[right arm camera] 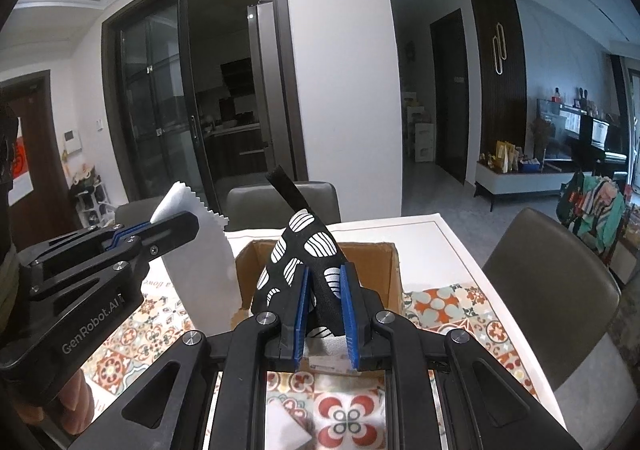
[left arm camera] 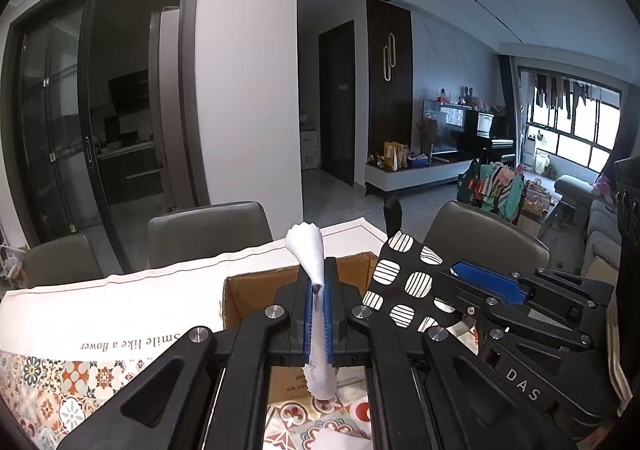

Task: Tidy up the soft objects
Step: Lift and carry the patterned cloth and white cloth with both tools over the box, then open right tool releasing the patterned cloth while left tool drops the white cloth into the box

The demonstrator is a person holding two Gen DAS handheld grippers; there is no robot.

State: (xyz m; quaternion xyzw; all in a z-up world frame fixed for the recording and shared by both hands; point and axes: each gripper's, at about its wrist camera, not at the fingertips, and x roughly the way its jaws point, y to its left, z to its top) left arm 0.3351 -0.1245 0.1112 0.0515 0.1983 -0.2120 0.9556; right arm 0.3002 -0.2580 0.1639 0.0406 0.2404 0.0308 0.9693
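My left gripper (left arm camera: 319, 290) is shut on a white cloth (left arm camera: 310, 250) with a zigzag edge, held up over an open cardboard box (left arm camera: 248, 290). From the right wrist view the same left gripper (right arm camera: 188, 224) shows at the left, clamping the white cloth (right arm camera: 200, 262) beside the box (right arm camera: 372, 262). My right gripper (right arm camera: 325, 282) is shut on a black cloth (right arm camera: 304, 246) printed with white striped blobs, its black loop sticking upward. In the left wrist view the black cloth (left arm camera: 404, 282) hangs at the right, pinched by the right gripper (left arm camera: 456, 270).
The box stands on a table with a patterned tile-print cloth (right arm camera: 460, 306) and white border. Grey chairs (left arm camera: 208, 230) (right arm camera: 548, 278) surround the table. A person's fingers (right arm camera: 74, 402) hold the left gripper's handle. Behind are a glass sliding door and a living room.
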